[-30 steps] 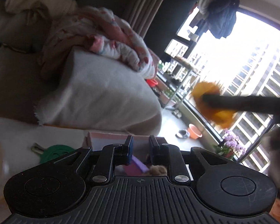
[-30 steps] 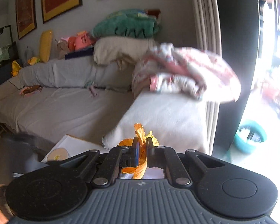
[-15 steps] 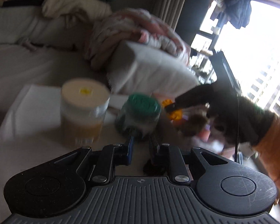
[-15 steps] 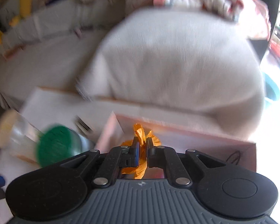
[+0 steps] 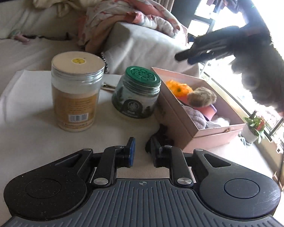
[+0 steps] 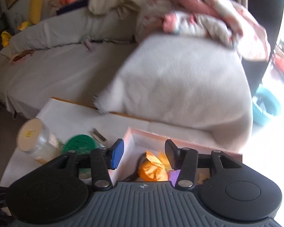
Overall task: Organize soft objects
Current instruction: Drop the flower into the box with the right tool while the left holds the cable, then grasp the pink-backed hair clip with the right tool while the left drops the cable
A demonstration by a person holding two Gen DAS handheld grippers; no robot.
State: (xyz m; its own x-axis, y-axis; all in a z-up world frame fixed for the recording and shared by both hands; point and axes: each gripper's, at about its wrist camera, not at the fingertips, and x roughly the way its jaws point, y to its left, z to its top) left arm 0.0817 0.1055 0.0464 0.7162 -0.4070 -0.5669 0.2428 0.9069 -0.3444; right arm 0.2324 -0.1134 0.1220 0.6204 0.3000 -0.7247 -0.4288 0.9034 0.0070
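Note:
A pink cardboard box [image 5: 181,124] stands on the white table and holds an orange fabric flower [image 5: 177,89], a brown fuzzy ball [image 5: 202,96], a lilac knitted piece [image 5: 195,116] and a purple item. My right gripper [image 6: 144,154] is open just above the box [image 6: 131,138], with the orange flower [image 6: 153,168] lying loose below it; it also shows in the left wrist view [image 5: 183,56] above the box. My left gripper [image 5: 142,150] is open and empty, low over the table in front of the box. A small dark object [image 5: 161,132] lies by its right finger.
A tall jar with a cream lid [image 5: 76,92] and a green-lidded jar [image 5: 138,92] stand left of the box. A metal clip [image 5: 107,86] lies behind them. A sofa with a pillow [image 6: 179,79] and blankets is behind the table. A potted plant [image 5: 254,125] stands at right.
My right gripper carried the orange flower down over the box and opened, leaving the flower in the box. My left gripper pulled back from the box toward the table's near side.

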